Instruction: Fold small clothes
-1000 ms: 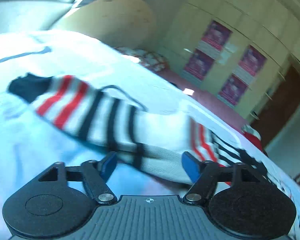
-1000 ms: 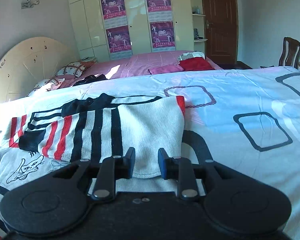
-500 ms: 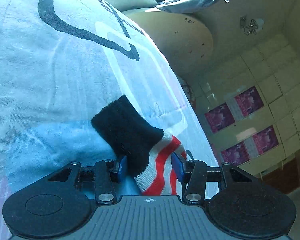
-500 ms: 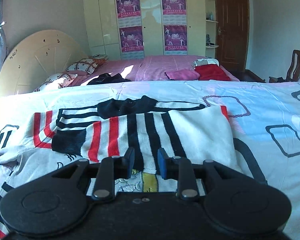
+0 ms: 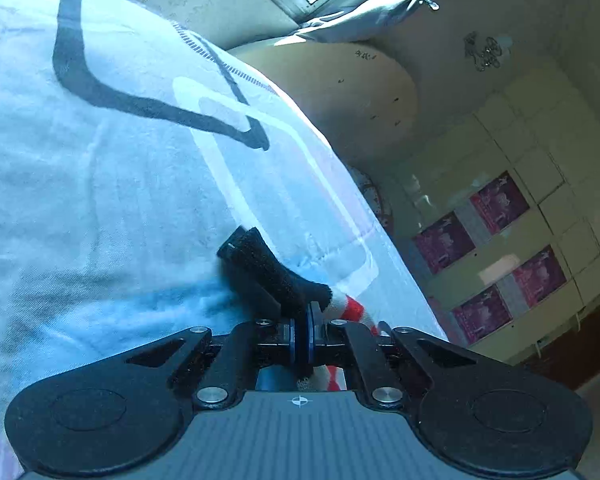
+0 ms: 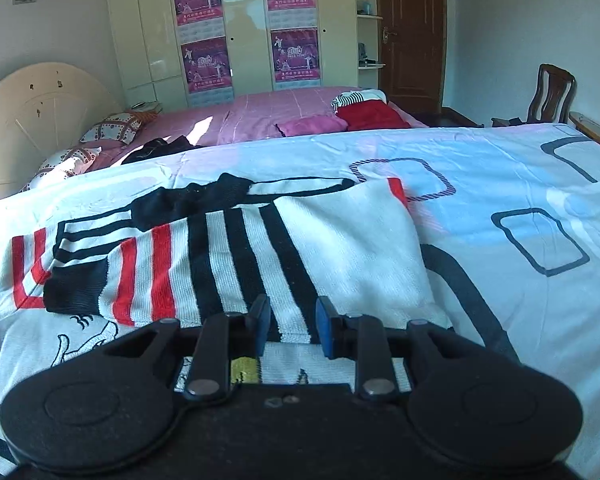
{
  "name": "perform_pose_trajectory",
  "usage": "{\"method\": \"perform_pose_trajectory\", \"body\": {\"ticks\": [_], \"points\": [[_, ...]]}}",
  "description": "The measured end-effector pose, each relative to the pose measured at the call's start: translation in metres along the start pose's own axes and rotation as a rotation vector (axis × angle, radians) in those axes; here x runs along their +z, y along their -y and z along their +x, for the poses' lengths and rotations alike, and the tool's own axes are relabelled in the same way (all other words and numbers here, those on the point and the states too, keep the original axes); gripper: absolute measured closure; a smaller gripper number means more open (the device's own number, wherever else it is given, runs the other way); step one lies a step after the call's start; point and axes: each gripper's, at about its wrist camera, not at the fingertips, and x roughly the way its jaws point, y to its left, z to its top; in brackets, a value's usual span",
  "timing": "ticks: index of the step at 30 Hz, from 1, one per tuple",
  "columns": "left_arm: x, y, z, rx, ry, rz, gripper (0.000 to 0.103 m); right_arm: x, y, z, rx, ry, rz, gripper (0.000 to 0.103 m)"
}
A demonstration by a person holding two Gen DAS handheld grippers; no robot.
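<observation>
Two grippers — left gripper clamped on striped sweater's black cuff, right gripper parted above sweater body.

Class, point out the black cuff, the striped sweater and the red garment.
black cuff point(image 5: 268, 270), left wrist view, middle of the cuff.
striped sweater point(image 6: 352, 248), right wrist view, white body panel.
red garment point(image 6: 370, 118), right wrist view, its middle.

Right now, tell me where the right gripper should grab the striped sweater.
Pinch the striped sweater by its near white edge, straight ahead of the right gripper, coming in low from this near side. That edge lies flat on the bed, facing the open jaws.
</observation>
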Motion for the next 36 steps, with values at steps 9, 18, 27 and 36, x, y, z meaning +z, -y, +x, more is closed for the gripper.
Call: {"method": "perform_pose_trajectory", "body": {"ticks": [9,18,27,36], "points": [[-0.063,0.193,-0.015,-0.209,-0.026,0.57,0.098,0.001,0.016,0.001,0.012,0.005,0.003,0.077],[-0.241,0.301,0.0,-0.3,-0.319,0.886,0.097,0.006,0.046,0.0,0.005,-0.001,0.054,0.075],[-0.244,0.288,-0.065,-0.393,-0.313,0.934,0.034,0.006,0.026,0.004,0.223,0.001,0.13,0.061],[-0.161,0.176,-0.054,-0.051,-0.255,0.828,0.034,0.007,-0.066,0.044,0.457,-0.068,0.133,0.062]]}}
